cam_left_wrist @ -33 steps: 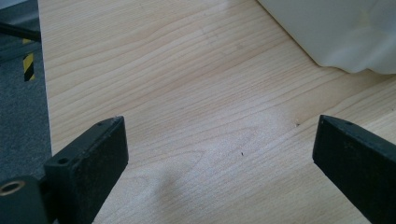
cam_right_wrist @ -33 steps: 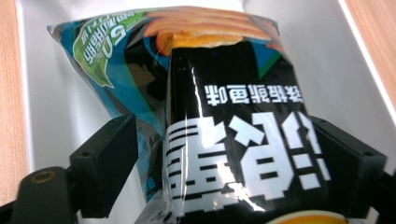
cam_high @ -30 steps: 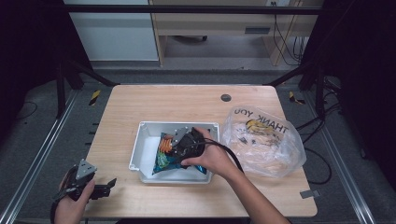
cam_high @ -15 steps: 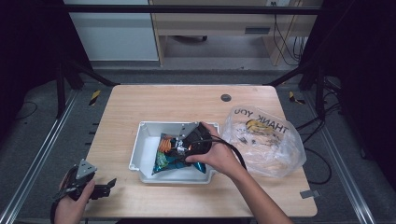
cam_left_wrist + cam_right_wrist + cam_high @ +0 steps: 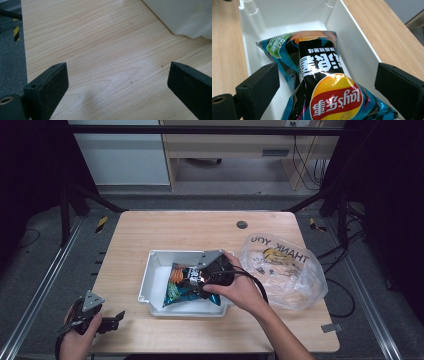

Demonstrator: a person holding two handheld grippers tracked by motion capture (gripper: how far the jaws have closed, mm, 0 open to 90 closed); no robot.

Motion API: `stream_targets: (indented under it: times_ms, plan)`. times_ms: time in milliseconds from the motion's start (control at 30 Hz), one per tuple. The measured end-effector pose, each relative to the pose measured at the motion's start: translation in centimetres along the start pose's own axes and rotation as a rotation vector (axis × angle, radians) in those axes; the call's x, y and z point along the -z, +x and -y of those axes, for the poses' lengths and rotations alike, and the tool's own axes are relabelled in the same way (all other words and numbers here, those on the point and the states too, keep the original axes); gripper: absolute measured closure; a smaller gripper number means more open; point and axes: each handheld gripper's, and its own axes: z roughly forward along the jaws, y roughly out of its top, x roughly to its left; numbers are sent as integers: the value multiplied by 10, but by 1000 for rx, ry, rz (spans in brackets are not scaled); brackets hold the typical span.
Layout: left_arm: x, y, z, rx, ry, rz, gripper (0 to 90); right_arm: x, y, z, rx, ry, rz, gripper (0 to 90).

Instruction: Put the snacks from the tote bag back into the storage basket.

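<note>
Chip bag point(image 5: 324, 85) lies flat in white tray point(image 5: 156, 270) at mid-surface. Right gripper point(image 5: 192, 276) jaws have just been opening and stand wide, bag between, untouched: released, placement looks complete. Left gripper point(image 5: 112, 317) idle, jaws open over bare surface point(image 5: 100, 50).

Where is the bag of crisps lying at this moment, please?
In the high view, the crisp bag lies inside the white tray at the table's middle, just under the open right gripper, left of the plastic bag.
</note>
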Motion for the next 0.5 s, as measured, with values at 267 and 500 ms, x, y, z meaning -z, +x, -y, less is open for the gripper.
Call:
stream_targets:
  times_ms: [267,500]
  plan:
    - [1,-2,0,-5,0,3,30,12,-2,2,-40,-11,23,64]
    - [1,-2,0,-5,-2,9,30,26,-5,4,-69,-36,44,64]
